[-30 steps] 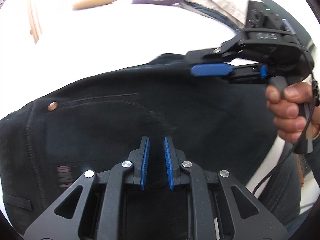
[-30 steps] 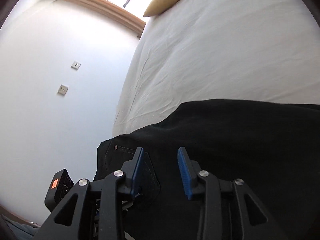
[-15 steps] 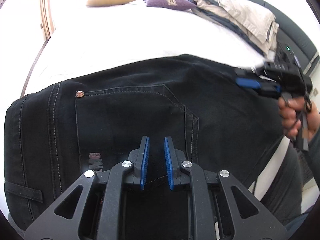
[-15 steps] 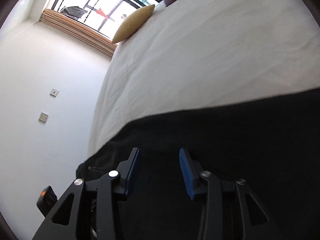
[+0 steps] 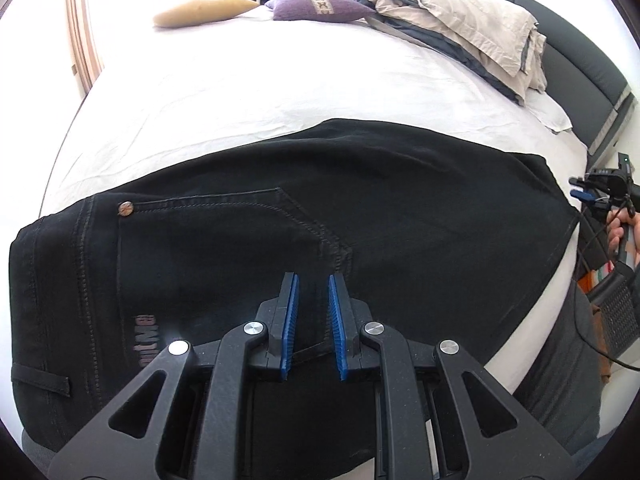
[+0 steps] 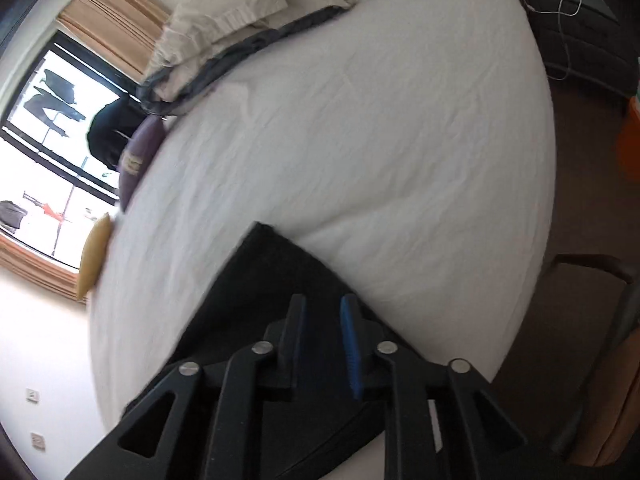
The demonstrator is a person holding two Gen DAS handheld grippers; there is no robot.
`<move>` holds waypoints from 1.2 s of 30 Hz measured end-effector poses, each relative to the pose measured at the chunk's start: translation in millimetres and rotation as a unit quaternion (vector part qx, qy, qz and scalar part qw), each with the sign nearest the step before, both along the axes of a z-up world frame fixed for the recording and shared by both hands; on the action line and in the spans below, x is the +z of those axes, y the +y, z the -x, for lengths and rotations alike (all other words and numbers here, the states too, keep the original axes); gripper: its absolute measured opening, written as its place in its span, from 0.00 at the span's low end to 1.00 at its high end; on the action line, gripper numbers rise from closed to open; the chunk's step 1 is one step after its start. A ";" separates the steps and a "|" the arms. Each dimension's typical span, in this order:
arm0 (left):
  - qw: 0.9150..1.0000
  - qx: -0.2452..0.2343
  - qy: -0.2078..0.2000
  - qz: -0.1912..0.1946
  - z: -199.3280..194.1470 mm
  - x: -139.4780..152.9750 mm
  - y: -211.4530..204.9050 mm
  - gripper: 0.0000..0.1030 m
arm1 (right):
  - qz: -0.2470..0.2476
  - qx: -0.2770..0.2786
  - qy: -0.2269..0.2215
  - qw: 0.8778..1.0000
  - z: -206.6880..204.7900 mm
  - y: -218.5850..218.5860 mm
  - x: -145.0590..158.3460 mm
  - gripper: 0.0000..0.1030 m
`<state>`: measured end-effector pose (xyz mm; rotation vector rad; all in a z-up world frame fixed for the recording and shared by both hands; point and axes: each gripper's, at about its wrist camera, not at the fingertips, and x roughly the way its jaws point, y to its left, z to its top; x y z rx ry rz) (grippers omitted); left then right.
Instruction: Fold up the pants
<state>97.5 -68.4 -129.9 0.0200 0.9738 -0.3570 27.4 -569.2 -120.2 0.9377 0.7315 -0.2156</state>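
Note:
Black jeans (image 5: 360, 216) lie folded flat on the white bed (image 5: 240, 92), waistband at the left, back pocket with a metal rivet facing up. My left gripper (image 5: 313, 292) is open and empty just above the jeans near the pocket's corner. My right gripper (image 6: 322, 312) is open and empty over the right end of the jeans (image 6: 260, 288), near the bed's side edge. It also shows in the left wrist view (image 5: 592, 192), at the far right beyond the jeans' edge, held by a hand.
A yellow pillow (image 5: 200, 8) and a purple pillow (image 5: 316, 6) lie at the far side. A rumpled beige duvet (image 5: 460, 8) sits by the dark headboard (image 5: 580, 52). A wooden chair (image 6: 600, 320) stands beside the bed. A window (image 6: 44, 140) is beyond.
My right gripper has swung away to the right end of the jeans and turned. My left gripper has risen, so more of the jeans and bed shows. Both stay open.

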 end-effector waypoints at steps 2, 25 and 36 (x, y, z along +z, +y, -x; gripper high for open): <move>1.000 -0.022 0.006 0.010 -5.1 -1.0 -18.3 0.15 | -0.037 0.067 -0.020 0.997 -3.7 19.3 -5.8 0.38; 0.998 -0.032 0.057 0.019 -30.5 -40.4 -41.9 0.15 | -0.074 -0.090 0.083 0.990 75.8 -54.6 -65.2 0.58; 0.998 -0.032 0.056 0.021 -27.5 -44.0 -37.1 0.15 | -0.133 -0.122 0.024 0.983 79.2 -64.5 -77.8 0.56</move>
